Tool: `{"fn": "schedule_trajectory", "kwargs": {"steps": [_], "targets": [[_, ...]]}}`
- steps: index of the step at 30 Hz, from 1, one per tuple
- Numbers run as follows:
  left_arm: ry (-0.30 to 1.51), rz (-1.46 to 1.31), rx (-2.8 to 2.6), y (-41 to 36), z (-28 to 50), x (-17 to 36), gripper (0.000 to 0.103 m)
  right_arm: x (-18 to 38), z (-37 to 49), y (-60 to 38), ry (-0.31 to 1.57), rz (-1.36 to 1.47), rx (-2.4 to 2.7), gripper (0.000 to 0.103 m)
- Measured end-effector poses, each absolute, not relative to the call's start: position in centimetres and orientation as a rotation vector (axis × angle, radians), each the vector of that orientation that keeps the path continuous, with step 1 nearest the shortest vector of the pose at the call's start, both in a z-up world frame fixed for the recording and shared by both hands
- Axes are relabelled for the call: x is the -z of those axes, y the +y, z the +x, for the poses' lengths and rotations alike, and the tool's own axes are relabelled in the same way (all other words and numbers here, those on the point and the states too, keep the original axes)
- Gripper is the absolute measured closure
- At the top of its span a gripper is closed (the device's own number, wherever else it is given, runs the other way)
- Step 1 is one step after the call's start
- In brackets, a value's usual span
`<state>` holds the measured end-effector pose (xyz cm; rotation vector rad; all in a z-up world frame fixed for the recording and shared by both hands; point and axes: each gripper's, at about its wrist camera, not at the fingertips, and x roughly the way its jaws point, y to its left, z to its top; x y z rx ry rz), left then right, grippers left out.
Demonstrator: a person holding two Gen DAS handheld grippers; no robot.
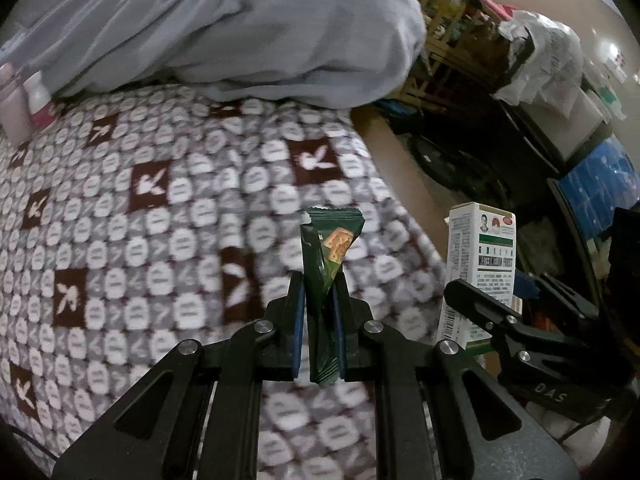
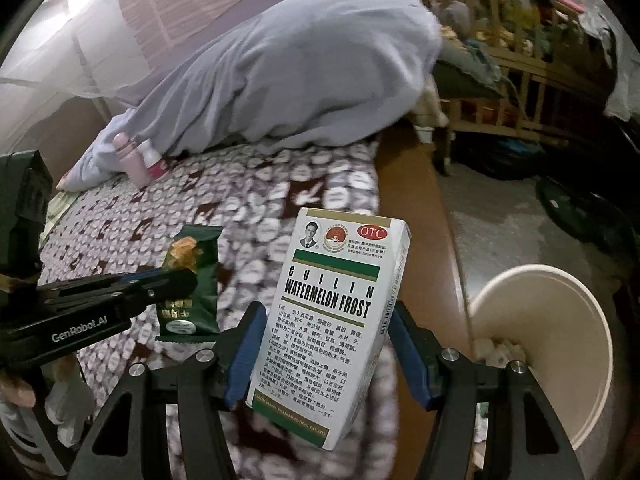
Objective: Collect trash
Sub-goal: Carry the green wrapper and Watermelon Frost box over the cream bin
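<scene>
A dark green snack wrapper (image 1: 330, 264) stands upright and creased, clamped between the blue pads of the left gripper (image 1: 320, 300); its top edge is serrated and torn at one corner, and its face shows a picture of golden crackers; its lower end hangs out below the pads. Seen from the right wrist view, the same wrapper (image 2: 192, 284) shows pale lettering on its lower half, too blurred to read.

Just to its right, a white medicine box (image 2: 332, 320) is gripped by its two narrow sides in the right gripper (image 2: 324, 340); the box tilts a little to the right; it carries a small portrait, a red oval reading OTC, a green band, the words GUILIN WATERMELON FROST and dense Chinese print below.

Both items are held up above a bed covered with a grey and brown blanket (image 1: 140, 220) patterned with white ovals and rabbit heads; a pale blue quilt (image 1: 224, 28) is heaped at the far end; two pink bottles (image 2: 140, 160) lie beside it. To the right of the box, beyond the bed's wooden edge, a large white paper cup (image 2: 560, 328) lies tipped with its mouth toward us and crumpled white scraps inside.
</scene>
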<state>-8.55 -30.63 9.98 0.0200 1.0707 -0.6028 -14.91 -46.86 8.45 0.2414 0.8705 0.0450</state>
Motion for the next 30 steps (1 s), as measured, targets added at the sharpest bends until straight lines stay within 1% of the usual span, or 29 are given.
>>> {"fn": "schedule_trajectory", "kwargs": {"steps": [30], "targets": [[1.105, 0.131, 0.824, -45.4, -13.1, -9.5, 0.093, -6.1, -22.1, -60.1, 0.873, 0.384, 0.224, 0.042]]}}
